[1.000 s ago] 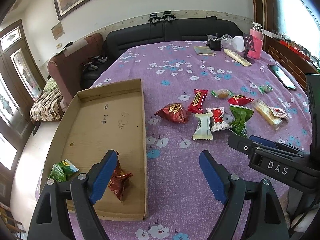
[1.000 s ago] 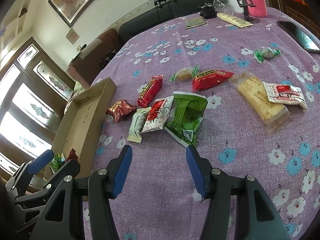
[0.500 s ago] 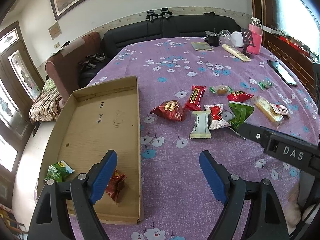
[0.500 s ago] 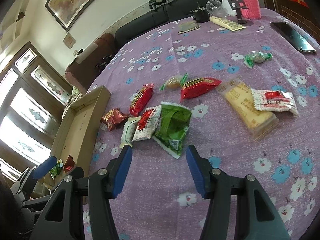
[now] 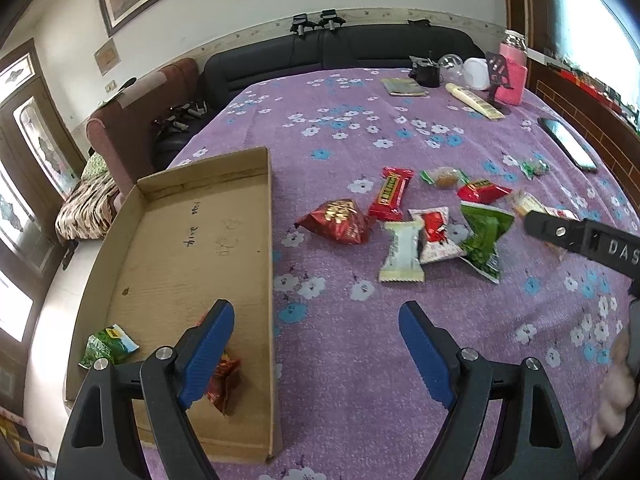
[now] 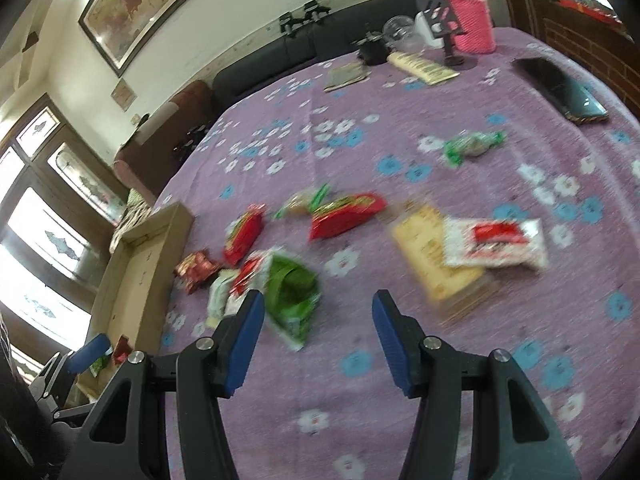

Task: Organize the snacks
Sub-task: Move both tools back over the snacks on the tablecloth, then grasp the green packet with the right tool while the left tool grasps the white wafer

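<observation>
cardboard tray: two packets inside | snacks: scattered on cloth beside it

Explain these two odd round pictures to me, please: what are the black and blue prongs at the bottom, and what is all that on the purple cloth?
Each picture comes from a wide-angle camera fixed on a hand-held gripper; a person carries one in each hand, so there is no robot arm. The blue-padded prongs are the fingers. The left gripper is open and empty, above the edge of a shallow cardboard box, which holds a green packet and a red one. The right gripper, also open and empty, points at loose snacks on the purple flowered cloth, nearest a green pouch. That view is blurred. The job is sorting snacks into the box.
</observation>
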{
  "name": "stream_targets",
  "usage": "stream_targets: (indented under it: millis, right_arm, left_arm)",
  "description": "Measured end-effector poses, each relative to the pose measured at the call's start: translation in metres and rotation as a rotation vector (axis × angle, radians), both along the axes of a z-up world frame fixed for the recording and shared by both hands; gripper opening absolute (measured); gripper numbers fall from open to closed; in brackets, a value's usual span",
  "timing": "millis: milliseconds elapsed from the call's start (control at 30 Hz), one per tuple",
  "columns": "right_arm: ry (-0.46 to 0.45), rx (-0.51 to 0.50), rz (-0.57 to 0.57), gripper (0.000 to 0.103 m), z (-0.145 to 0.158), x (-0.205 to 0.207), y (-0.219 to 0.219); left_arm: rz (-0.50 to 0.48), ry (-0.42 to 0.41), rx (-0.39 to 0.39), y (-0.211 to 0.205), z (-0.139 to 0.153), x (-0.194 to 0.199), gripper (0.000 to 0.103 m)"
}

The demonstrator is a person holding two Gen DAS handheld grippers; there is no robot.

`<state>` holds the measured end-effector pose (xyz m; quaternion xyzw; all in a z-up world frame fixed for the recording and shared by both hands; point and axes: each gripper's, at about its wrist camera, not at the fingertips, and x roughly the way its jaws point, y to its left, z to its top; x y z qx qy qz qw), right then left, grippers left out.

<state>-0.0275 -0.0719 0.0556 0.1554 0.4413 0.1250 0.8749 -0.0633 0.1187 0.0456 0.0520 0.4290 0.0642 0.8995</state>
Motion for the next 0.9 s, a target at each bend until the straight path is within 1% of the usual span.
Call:
stream_targets:
  millis: [100, 167, 300, 400, 533, 667, 733, 767, 833, 900]
  right_arm:
    - [0.009, -0.040, -0.006, 0.055, 0.001, 0.011, -0.006]
    - [0.009, -0.053, 0.004, 0.055, 0.001, 0.017, -0.005]
    - [0.029, -0.096, 0.064, 0.055, -0.004, 0.032, 0.013]
    - [0.041, -0.116, 0.100, 0.056, -0.011, 0.038, 0.031]
    - [0.036, -0.171, 0.122, 0.058, -0.013, 0.044, 0.052]
    - [0.068, -0.218, 0.151, 0.058, -0.024, 0.046, 0.066]
    - [0.042, -0.239, 0.157, 0.043, -0.025, 0.041, 0.068]
    - [0.049, -0.224, 0.166, 0.034, -0.026, 0.041, 0.067]
    - [0.049, -0.203, 0.154, 0.034, -0.025, 0.039, 0.061]
    - [0.046, -0.183, 0.137, 0.034, -0.025, 0.038, 0.052]
  left_arm:
    - [0.005, 0.007, -0.064, 0.010, -0.001, 0.004, 0.087]
    - [-0.006, 0.010, -0.123, 0.016, -0.002, 0.005, 0.087]
    - [-0.028, 0.012, -0.211, 0.018, -0.004, 0.005, 0.087]
    - [-0.039, 0.016, -0.233, 0.016, -0.005, 0.007, 0.087]
    - [-0.064, 0.028, -0.258, 0.013, -0.007, 0.011, 0.087]
    - [-0.084, 0.034, -0.275, 0.007, -0.009, 0.016, 0.087]
    - [-0.095, 0.038, -0.287, 0.006, -0.010, 0.018, 0.087]
    - [-0.104, 0.040, -0.298, 0.005, -0.010, 0.020, 0.087]
    - [-0.126, 0.043, -0.317, 0.003, -0.012, 0.027, 0.086]
    - [-0.143, 0.049, -0.325, 0.001, -0.014, 0.036, 0.076]
